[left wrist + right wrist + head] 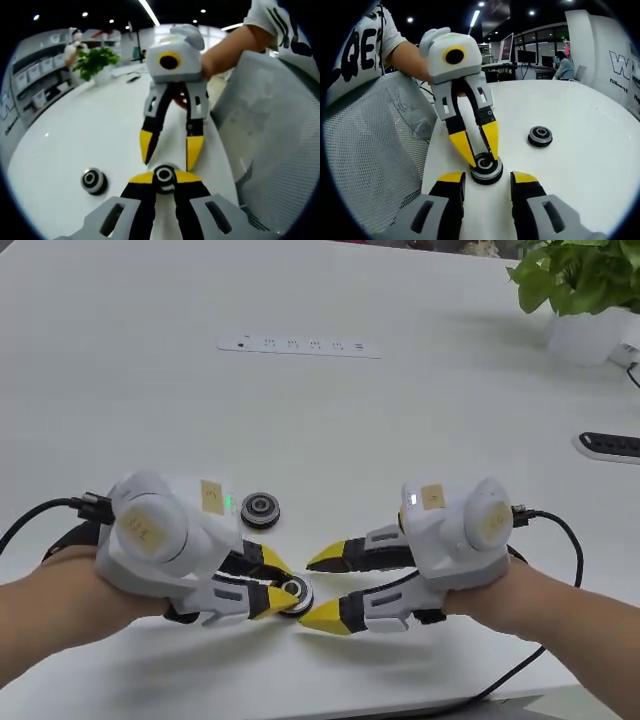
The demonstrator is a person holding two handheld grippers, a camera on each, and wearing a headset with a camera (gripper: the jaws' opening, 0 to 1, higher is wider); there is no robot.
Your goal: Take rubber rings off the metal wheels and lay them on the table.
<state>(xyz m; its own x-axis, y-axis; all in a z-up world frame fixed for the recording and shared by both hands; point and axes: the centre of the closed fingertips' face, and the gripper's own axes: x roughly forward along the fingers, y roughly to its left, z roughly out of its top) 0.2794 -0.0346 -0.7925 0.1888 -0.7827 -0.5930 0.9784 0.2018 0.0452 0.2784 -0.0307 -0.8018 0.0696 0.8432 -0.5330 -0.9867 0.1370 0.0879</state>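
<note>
left gripper point(278, 585) pinches the wheel point(296, 594) steady — the spread right gripper point(316, 589) should, i think, next grip its rubber ring point(487, 176).

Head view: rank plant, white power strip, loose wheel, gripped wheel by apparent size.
1. plant, cropped by the frame
2. white power strip
3. loose wheel and gripped wheel: look alike; the left tool hides part of the gripped one.
</note>
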